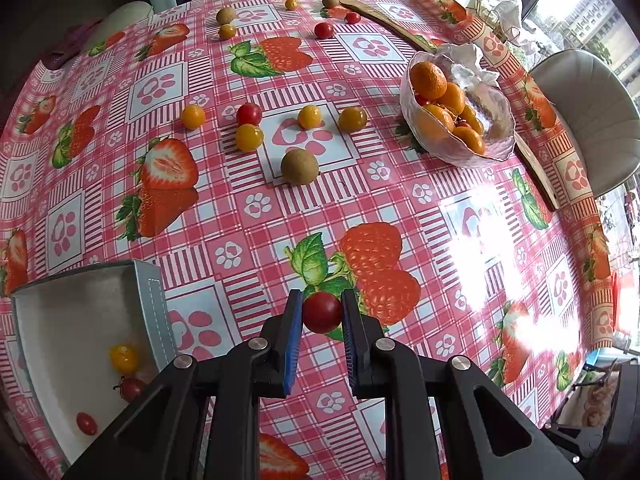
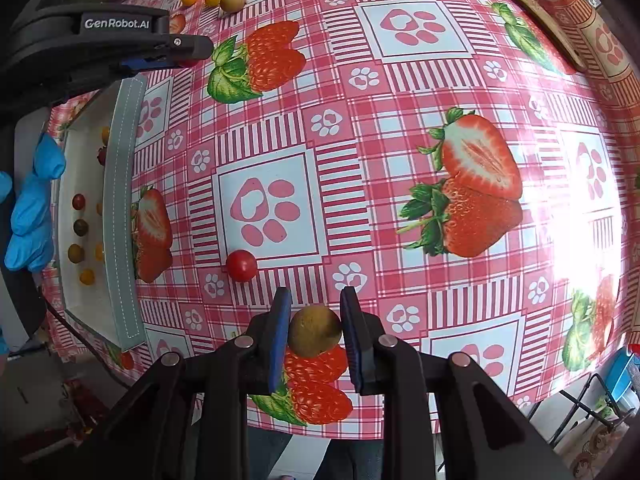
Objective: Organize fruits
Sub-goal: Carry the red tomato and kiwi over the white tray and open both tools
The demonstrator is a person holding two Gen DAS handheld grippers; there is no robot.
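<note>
Left gripper [image 1: 321, 312] pinching a red tomato [image 1: 322, 312] between blue pads [image 1: 294, 344], jaws clamped on it, hanging above the tablecloth [image 1: 248, 232] over a printed strawberry. Just to its left, lying on the cloth — a white tray [image 1: 68, 312] with a grey stitched rim, holding a yellow tomato [image 1: 124, 358], a dark red one and a small red one. Farther off, sitting loose on the cloth: several yellow tomatoes, a red one, and a brown longan [image 1: 299, 167] near the middle. Beyond, to the right, standing a glass bowl [image 1: 498, 148] piled with oranges [image 1: 430, 80], touching a long wooden utensil [image 1: 380, 16]. More small fruits scattered at the far edge.

Right gripper [image 2: 314, 332] gripping a second longan [image 2: 315, 332], jaws closed against both its sides, near the table's edge. Resting on the cloth just ahead and left — a lone red tomato [image 2: 241, 265], apart from the fingers. Tray [image 2: 124, 208] showing at left with small fruits inside; above it, the other gripper and a blue-gloved hand [image 2: 34, 200].
</note>
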